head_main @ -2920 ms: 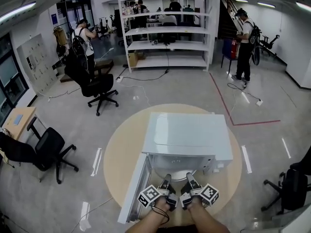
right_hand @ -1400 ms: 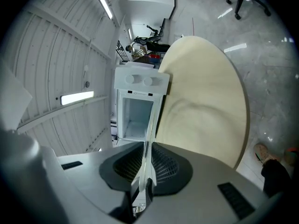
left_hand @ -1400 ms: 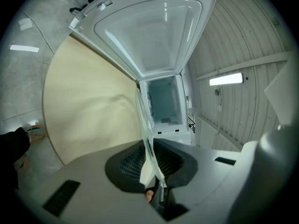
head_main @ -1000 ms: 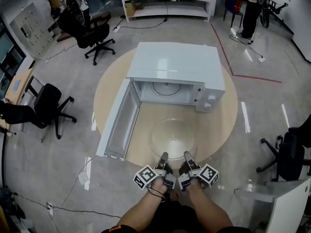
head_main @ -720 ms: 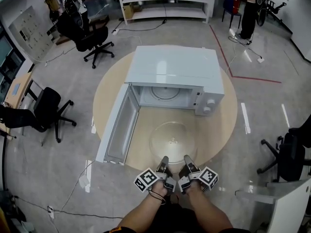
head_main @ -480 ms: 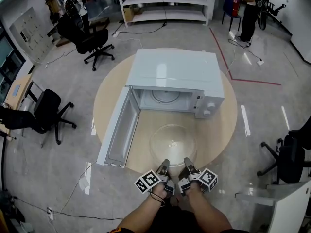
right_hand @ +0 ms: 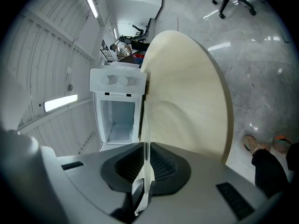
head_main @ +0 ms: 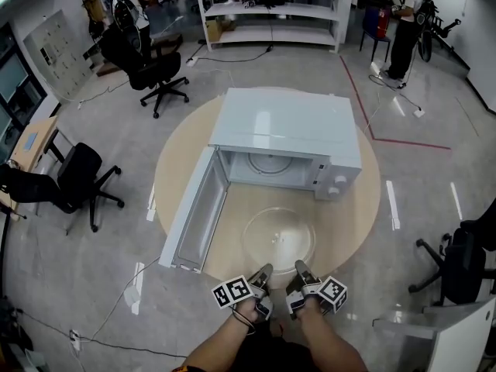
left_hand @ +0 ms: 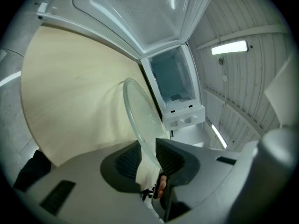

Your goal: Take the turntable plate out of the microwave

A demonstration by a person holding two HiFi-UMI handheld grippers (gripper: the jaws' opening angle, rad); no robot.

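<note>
The clear glass turntable plate point(head_main: 277, 239) lies flat on the round wooden table point(head_main: 345, 208), in front of the open white microwave point(head_main: 287, 134). Both grippers are at the plate's near rim. My left gripper point(head_main: 263, 271) has just been opening its jaws. In the left gripper view the plate point(left_hand: 139, 118) runs between the left gripper's point(left_hand: 145, 157) pads with a gap beside it. My right gripper point(head_main: 301, 268) is shut on the rim. In the right gripper view the plate point(right_hand: 144, 125) shows edge-on, pinched in the right gripper point(right_hand: 145, 160).
The microwave door point(head_main: 194, 211) hangs open to the left, reaching the table's edge. Its cavity point(head_main: 273, 165) holds no plate. Black office chairs point(head_main: 70, 184) stand on the floor to the left and right, and shelving point(head_main: 271, 10) is at the back.
The plate has come out of the microwave cavity and now lies on the table. Over the last second it has stayed put, and the left gripper has rolled a little.
</note>
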